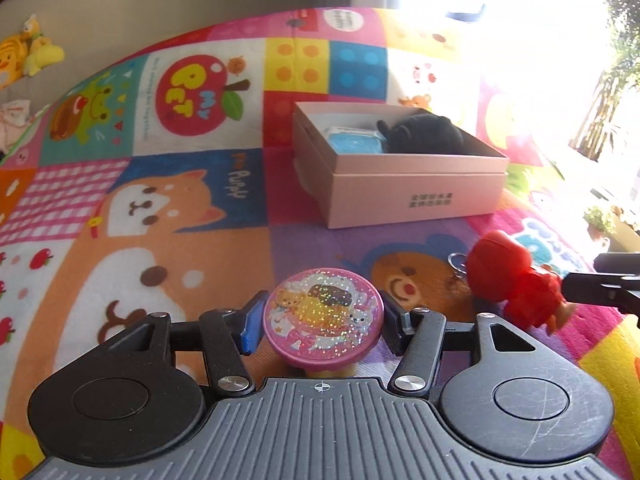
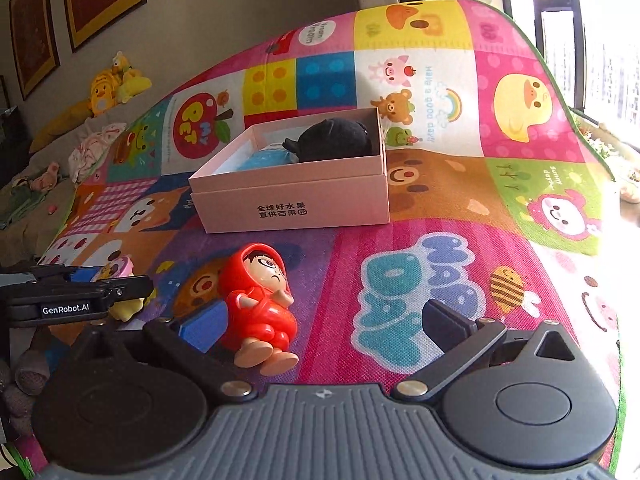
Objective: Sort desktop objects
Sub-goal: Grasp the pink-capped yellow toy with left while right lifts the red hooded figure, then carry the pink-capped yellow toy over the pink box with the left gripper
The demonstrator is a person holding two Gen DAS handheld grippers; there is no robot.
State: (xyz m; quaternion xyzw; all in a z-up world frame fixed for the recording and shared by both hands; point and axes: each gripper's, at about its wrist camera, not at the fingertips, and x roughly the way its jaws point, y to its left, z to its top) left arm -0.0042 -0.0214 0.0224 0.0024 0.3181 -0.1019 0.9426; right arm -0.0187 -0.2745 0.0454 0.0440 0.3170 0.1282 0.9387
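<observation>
Pink stamp's [image 1: 323,314] yellow base mostly hidden

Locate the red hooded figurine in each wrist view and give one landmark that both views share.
Left wrist: the red hooded figurine lies at the right edge, on the mat, right of the left gripper.
Right wrist: it lies lower left of centre, beside the blue pad of the right gripper.
Shared landmark: the pink box, beyond the figurine in both views.
</observation>
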